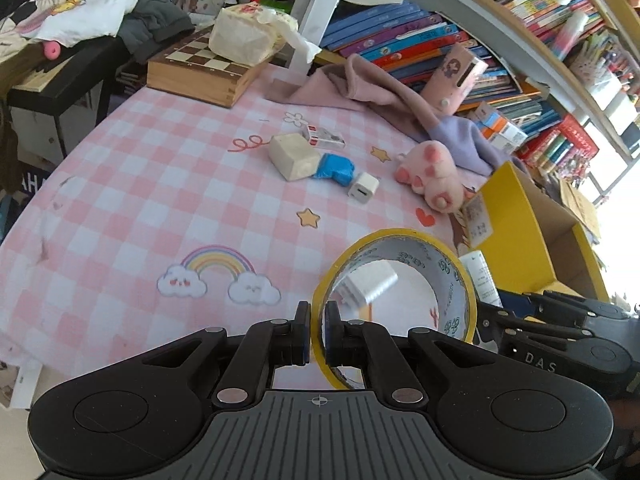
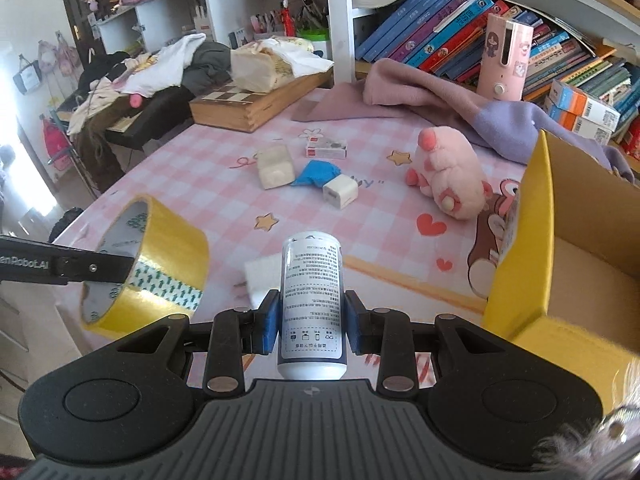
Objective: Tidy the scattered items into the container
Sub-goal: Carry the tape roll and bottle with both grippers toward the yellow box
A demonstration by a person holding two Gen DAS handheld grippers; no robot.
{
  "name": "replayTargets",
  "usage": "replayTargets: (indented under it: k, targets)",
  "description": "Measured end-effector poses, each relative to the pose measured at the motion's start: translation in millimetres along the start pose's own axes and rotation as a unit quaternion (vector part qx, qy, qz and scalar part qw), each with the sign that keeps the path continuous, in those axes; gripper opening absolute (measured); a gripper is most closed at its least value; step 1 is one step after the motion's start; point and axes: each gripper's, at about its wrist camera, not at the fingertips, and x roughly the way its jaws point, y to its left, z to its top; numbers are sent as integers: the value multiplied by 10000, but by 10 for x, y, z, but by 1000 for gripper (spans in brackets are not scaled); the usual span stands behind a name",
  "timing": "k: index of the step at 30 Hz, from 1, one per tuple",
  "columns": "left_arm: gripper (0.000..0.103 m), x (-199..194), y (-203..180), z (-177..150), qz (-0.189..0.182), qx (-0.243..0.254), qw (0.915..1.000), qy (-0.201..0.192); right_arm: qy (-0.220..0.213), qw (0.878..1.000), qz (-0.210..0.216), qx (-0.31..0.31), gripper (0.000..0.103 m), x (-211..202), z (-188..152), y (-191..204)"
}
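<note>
Pink-and-white checked cloth with rainbow and star prints covers the tabletop, and there's still loose stuff sitting on it. Going left to right: the left tongs are pinching the wall of a yellow roll of packing tape, one finger inside the ring and one outside, with the roll held up off the cloth. Next over, the right tongs are clamped on a white cylindrical bottle with small printed text, which stands upright between the blue pads. A flat white piece of something lies on the cloth just behind the bottle, can't tell what it is.

Further back in the middle there's a cream rectangular block, a small red-and-white flat box, a crumpled blue wrapper and a white cube-shaped charger plug, the last two touching. To the right of those a pink plush toy lies on its side. Far right is the yellow cardboard box with a brown inside, open on top, just beside the plush.
</note>
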Motion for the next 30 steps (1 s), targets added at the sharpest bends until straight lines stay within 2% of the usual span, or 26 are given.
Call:
replayTargets:
  k: [18,30]
  targets:
    - [5,-771,-58,-877,-469,198,9986,-116,-252,9992,-306,81,31,-908,-808,527]
    - [5,-1109,-122,-1374,-827,157,9963,-140,-362,9971,-567,345,31,-1408,-1363,722]
